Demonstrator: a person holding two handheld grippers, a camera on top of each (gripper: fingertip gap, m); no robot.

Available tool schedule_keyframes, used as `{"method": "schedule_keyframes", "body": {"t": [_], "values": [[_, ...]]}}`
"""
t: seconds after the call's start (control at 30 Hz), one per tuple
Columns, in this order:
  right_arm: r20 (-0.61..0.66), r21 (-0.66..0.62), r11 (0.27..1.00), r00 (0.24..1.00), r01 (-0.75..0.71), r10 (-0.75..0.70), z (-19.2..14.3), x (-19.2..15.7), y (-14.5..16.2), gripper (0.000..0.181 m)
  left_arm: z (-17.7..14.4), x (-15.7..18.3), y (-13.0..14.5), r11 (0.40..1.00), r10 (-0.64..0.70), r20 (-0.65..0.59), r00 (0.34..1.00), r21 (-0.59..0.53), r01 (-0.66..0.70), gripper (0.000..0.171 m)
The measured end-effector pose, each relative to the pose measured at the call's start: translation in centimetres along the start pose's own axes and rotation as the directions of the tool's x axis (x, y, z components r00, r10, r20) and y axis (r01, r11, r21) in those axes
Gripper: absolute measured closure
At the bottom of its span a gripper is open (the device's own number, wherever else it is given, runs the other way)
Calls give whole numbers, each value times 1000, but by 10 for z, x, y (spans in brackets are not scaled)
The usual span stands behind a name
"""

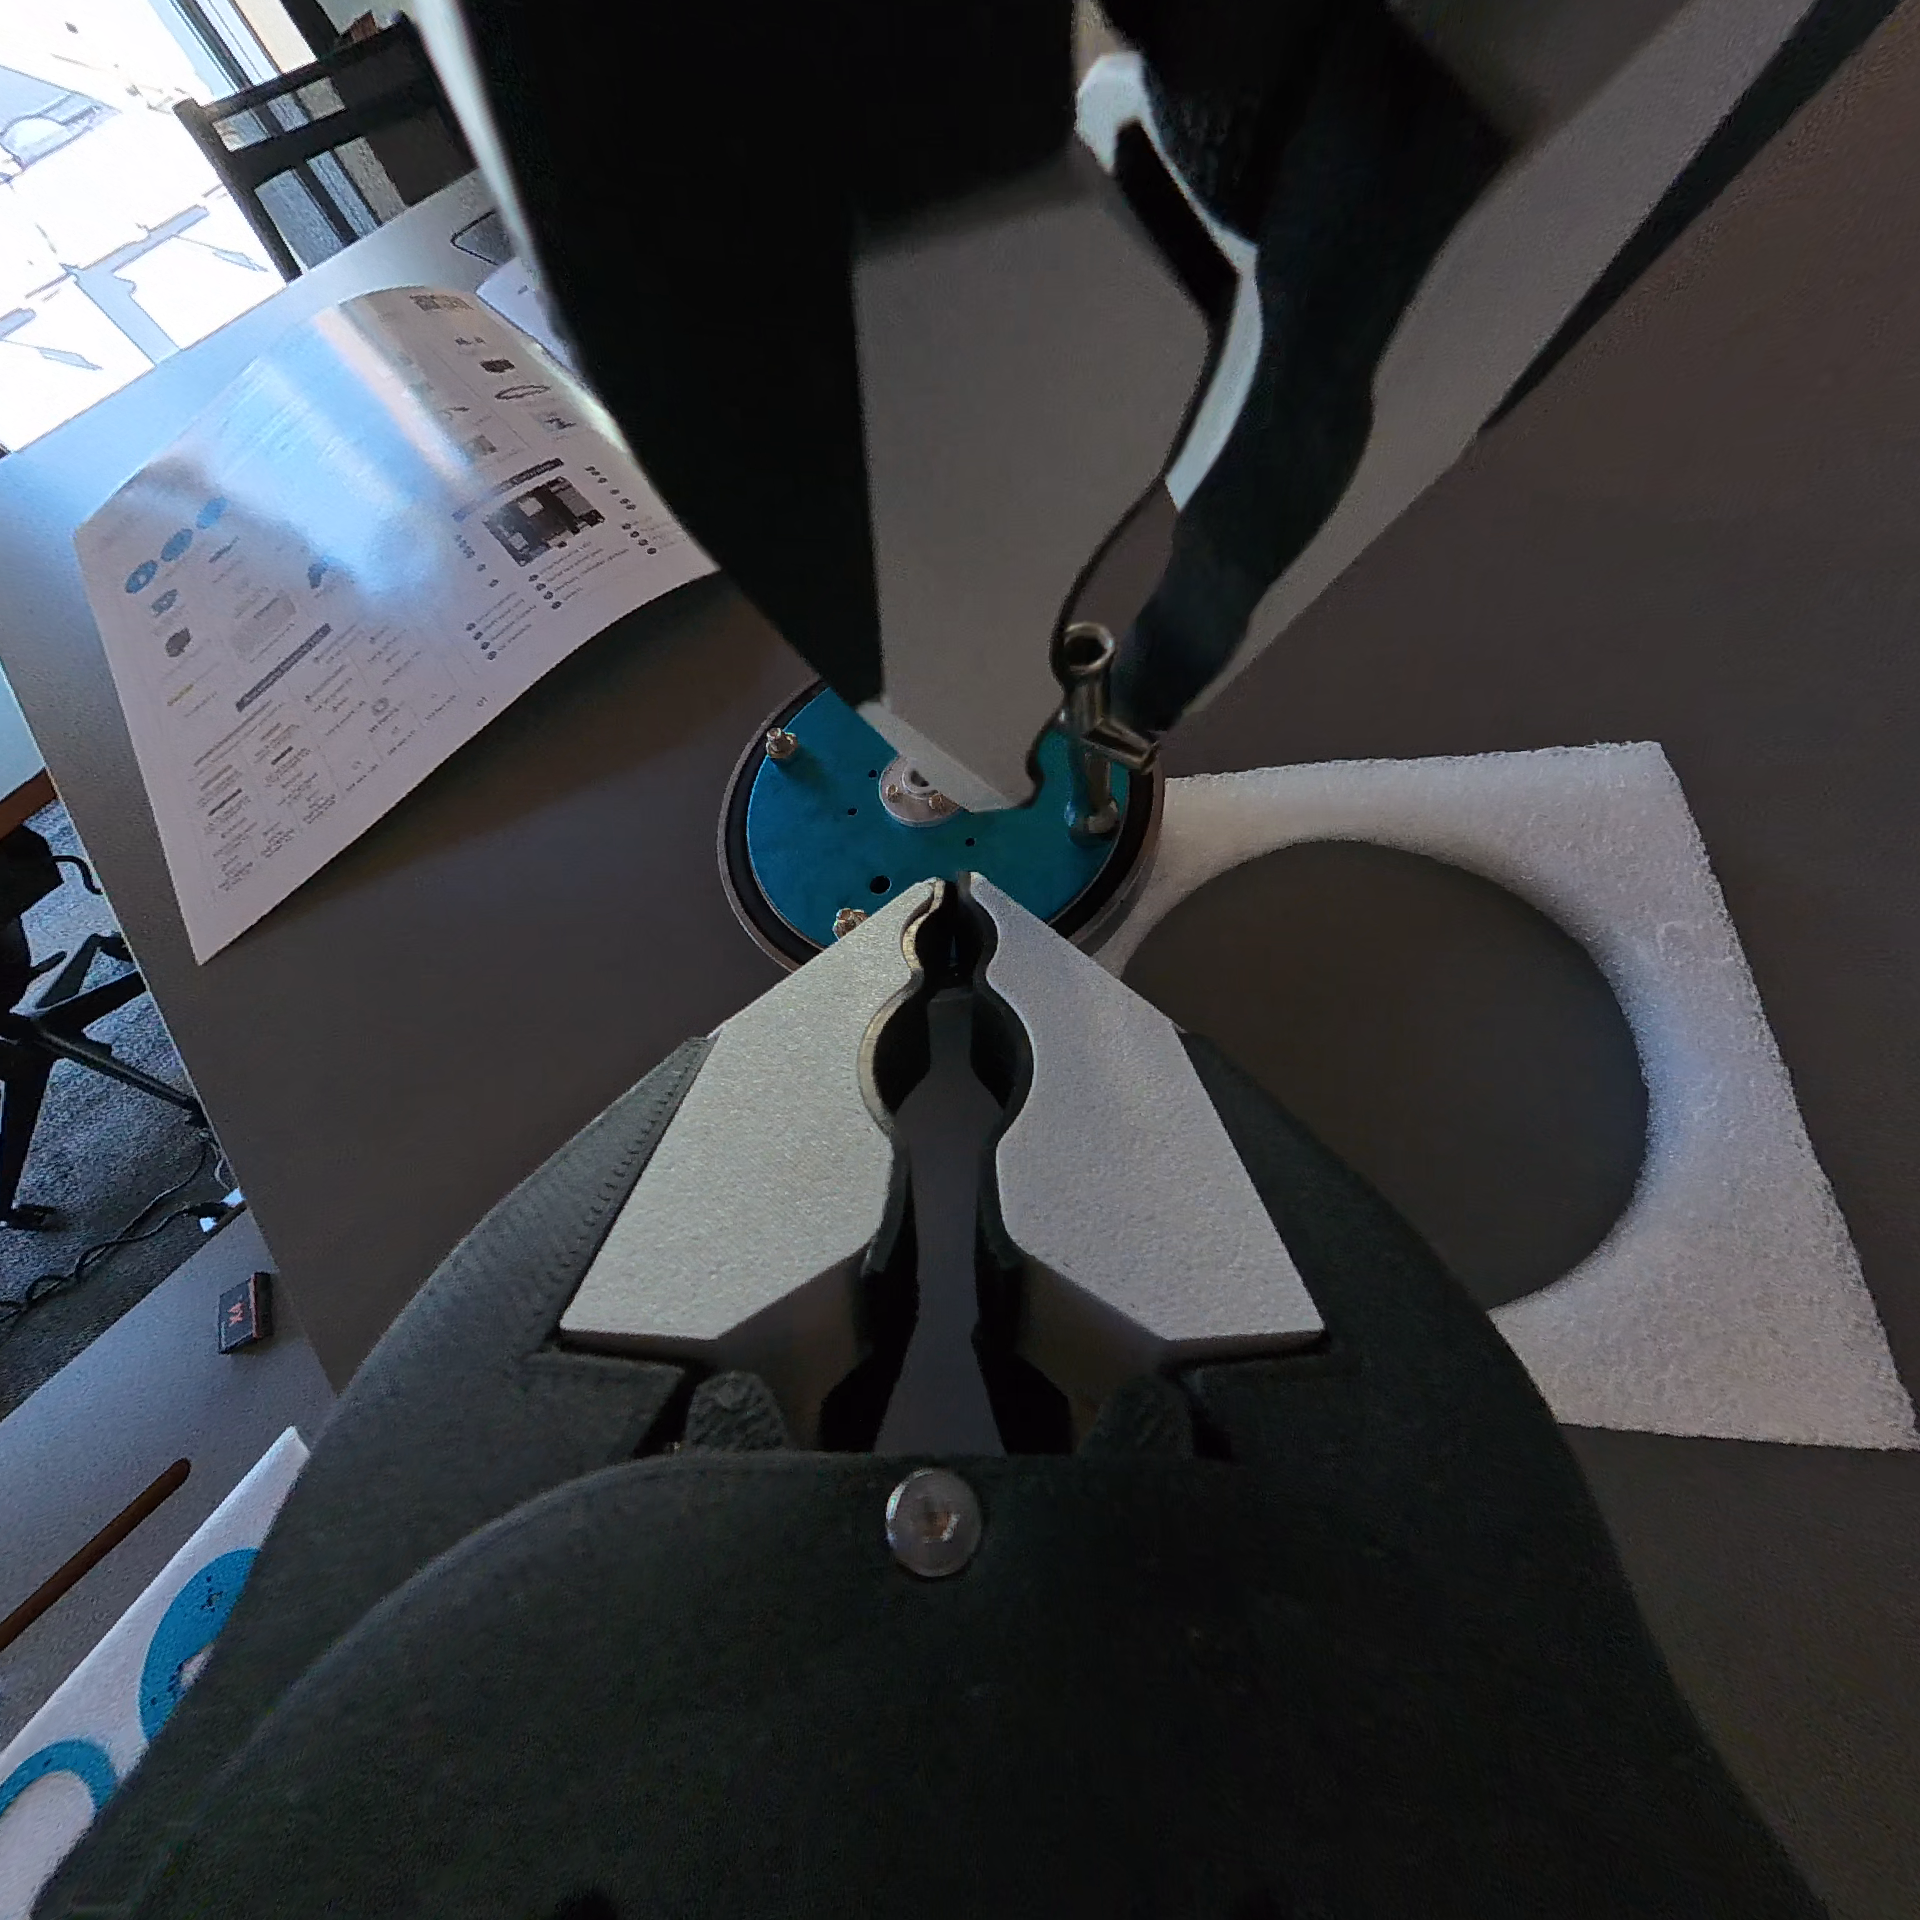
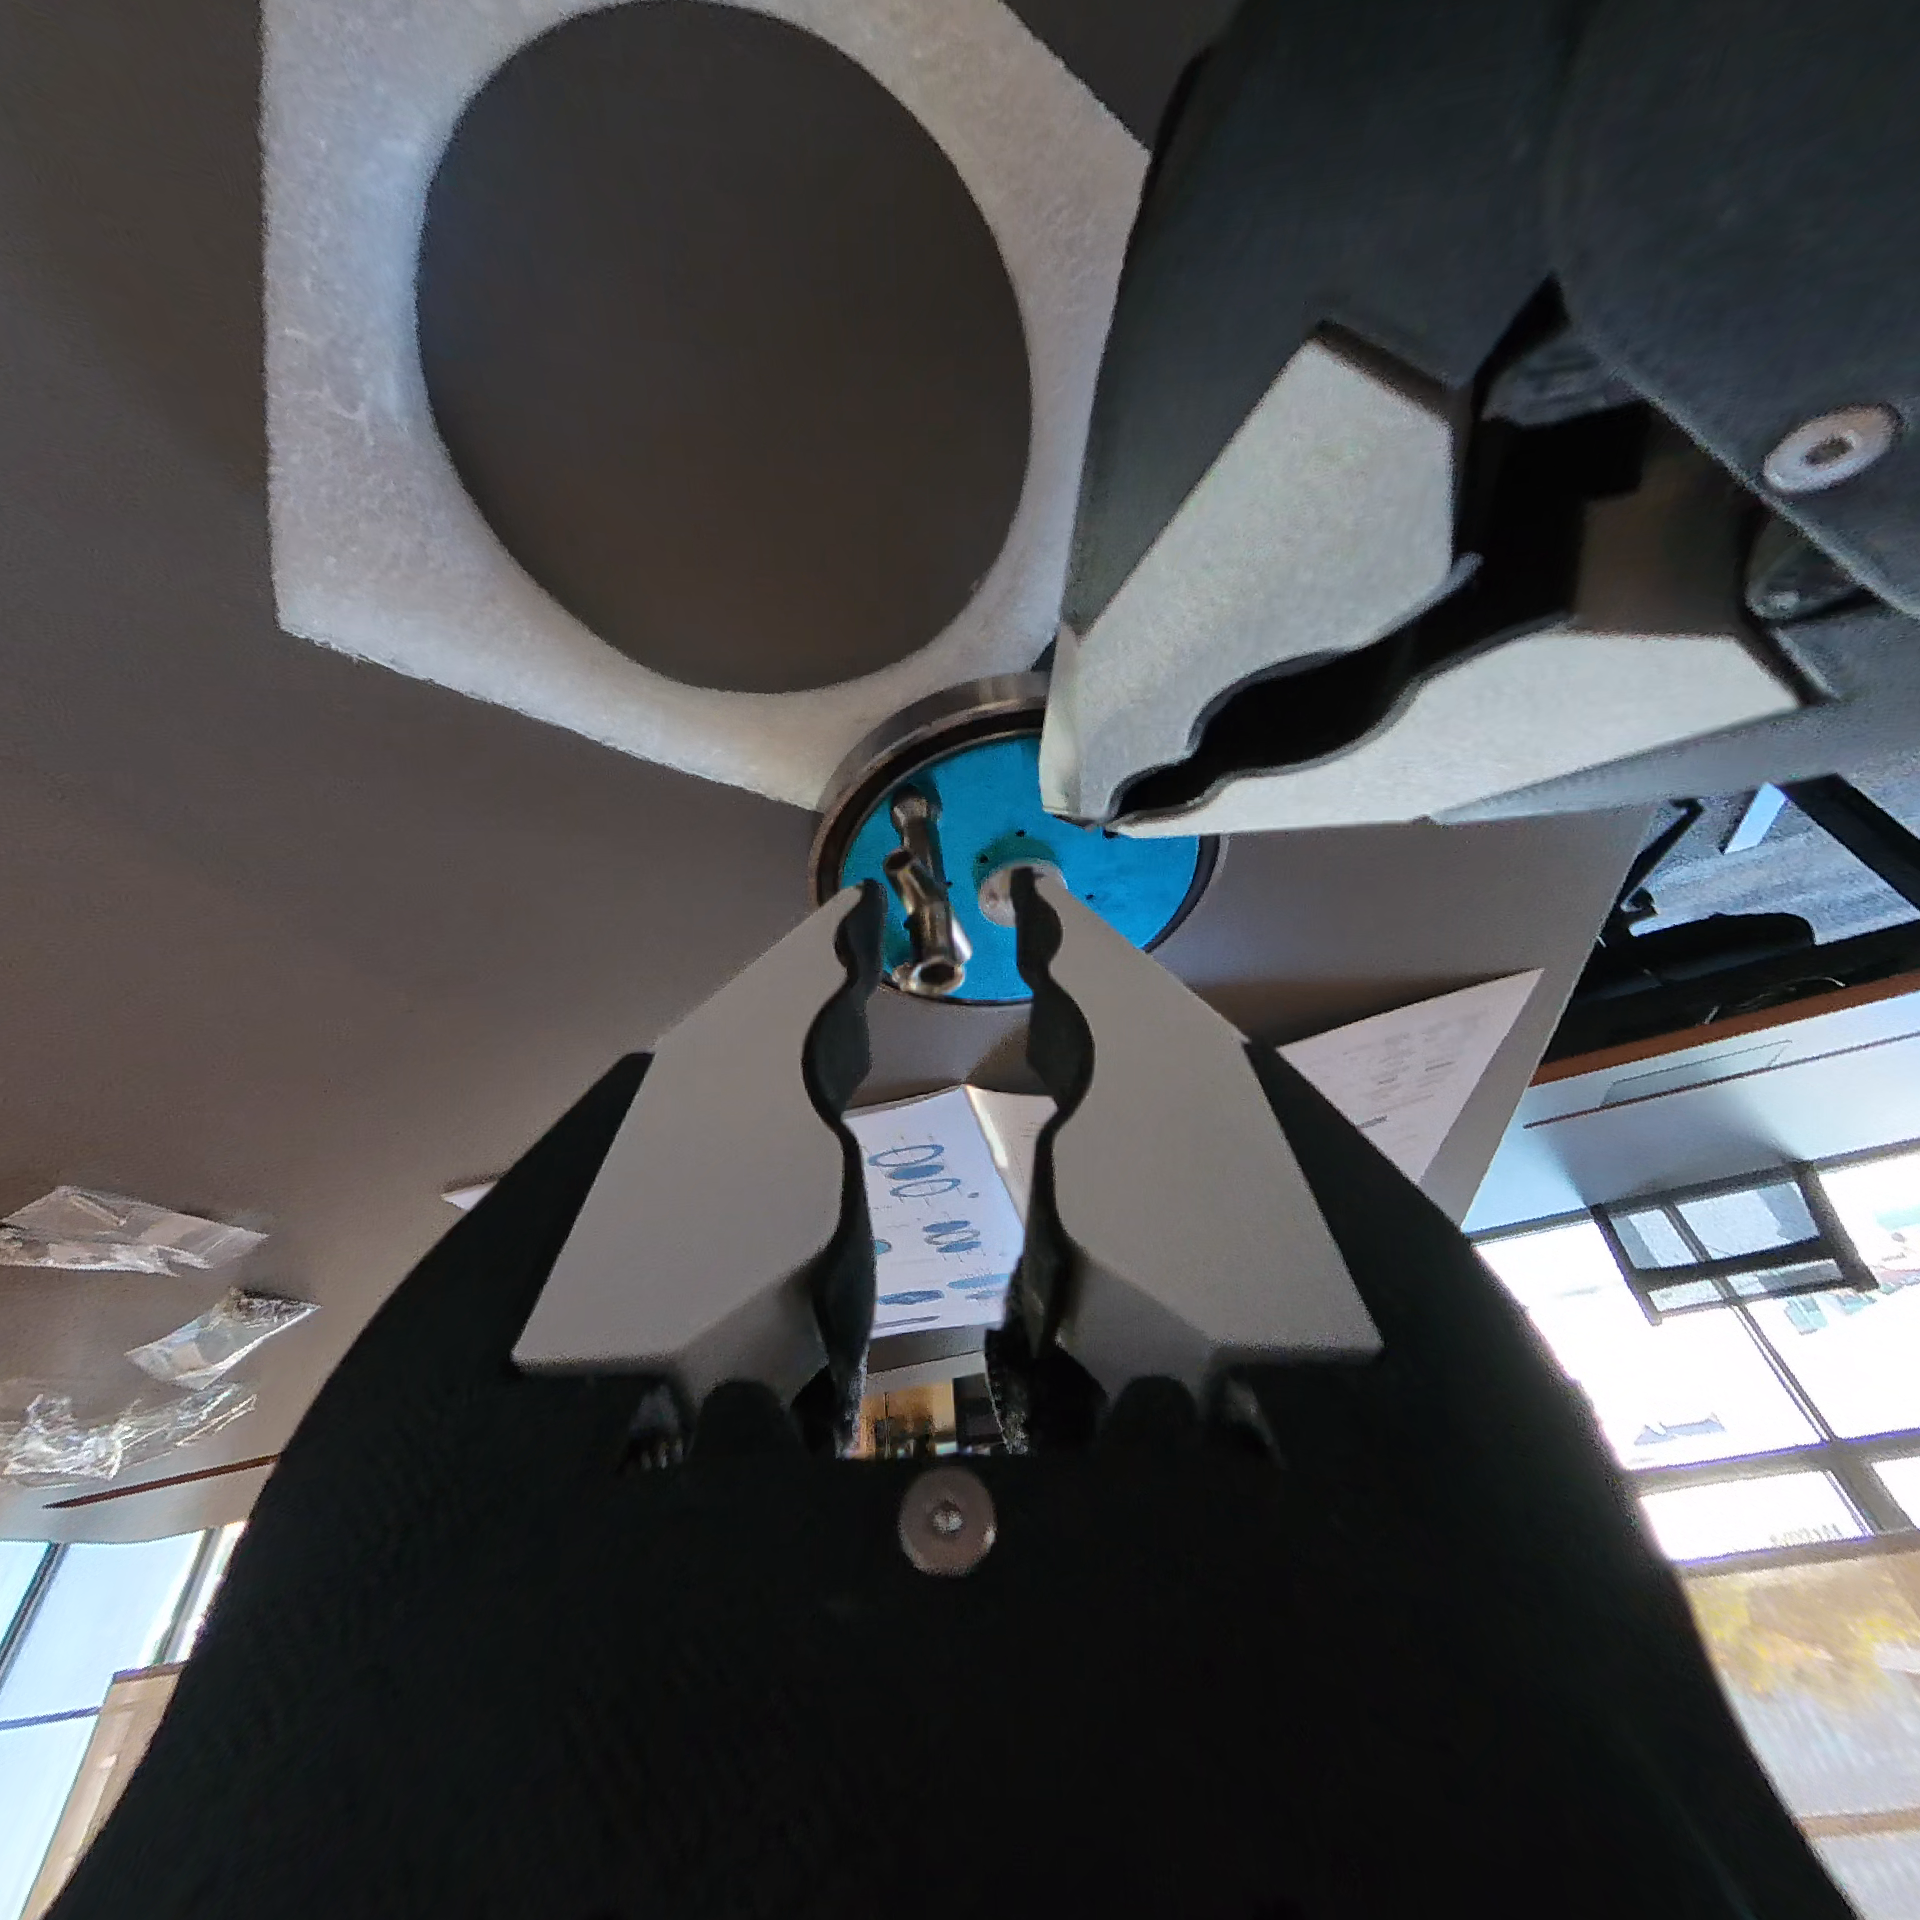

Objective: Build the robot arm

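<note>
A blue disc (image 1: 831,831) in a metal ring lies on the grey table, with small brass nuts on its face. A metal cross-shaped socket wrench (image 1: 1091,727) stands upright on the disc. My left gripper (image 1: 954,888) is shut and empty, its tips resting on the near part of the disc. It also shows at the upper right of the right wrist view (image 2: 1081,816). My right gripper (image 2: 940,888) is open, with the wrench (image 2: 925,914) between its fingers over the disc (image 2: 1132,883). It also reaches in from above in the left wrist view (image 1: 1003,717).
A white foam sheet (image 1: 1714,1143) with a round hole lies right beside the disc, and also shows in the right wrist view (image 2: 343,468). A printed sheet (image 1: 364,582) lies on the table's far left. Clear bags of small parts (image 2: 135,1340) lie farther off. An office chair (image 1: 42,987) stands beyond the table edge.
</note>
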State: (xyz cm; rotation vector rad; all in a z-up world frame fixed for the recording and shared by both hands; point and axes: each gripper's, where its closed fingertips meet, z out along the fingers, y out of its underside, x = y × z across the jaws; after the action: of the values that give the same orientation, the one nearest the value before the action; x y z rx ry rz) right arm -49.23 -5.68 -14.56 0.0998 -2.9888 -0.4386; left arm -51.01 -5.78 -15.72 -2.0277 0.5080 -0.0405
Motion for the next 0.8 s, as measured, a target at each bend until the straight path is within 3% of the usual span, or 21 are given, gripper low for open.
{"method": "schedule_keyframes", "body": {"t": [0.03,0.37,0.63,0.8], "values": [[-5,6,1000,1000,-5,5,-1,1,1,157,0,0,0,1000,-1,0,1000,0,1,171],[-19,82,996,999,-39,41,-5,-2,0,168,0,0,0,1000,-4,-4,1000,0,4,171],[25,119,970,977,-214,212,-2,-3,-3,168,0,0,0,999,-33,-27,999,0,33,171],[-14,164,959,971,-231,237,-2,-4,-2,168,0,0,0,1000,-12,-8,1000,1,12,171]]}}
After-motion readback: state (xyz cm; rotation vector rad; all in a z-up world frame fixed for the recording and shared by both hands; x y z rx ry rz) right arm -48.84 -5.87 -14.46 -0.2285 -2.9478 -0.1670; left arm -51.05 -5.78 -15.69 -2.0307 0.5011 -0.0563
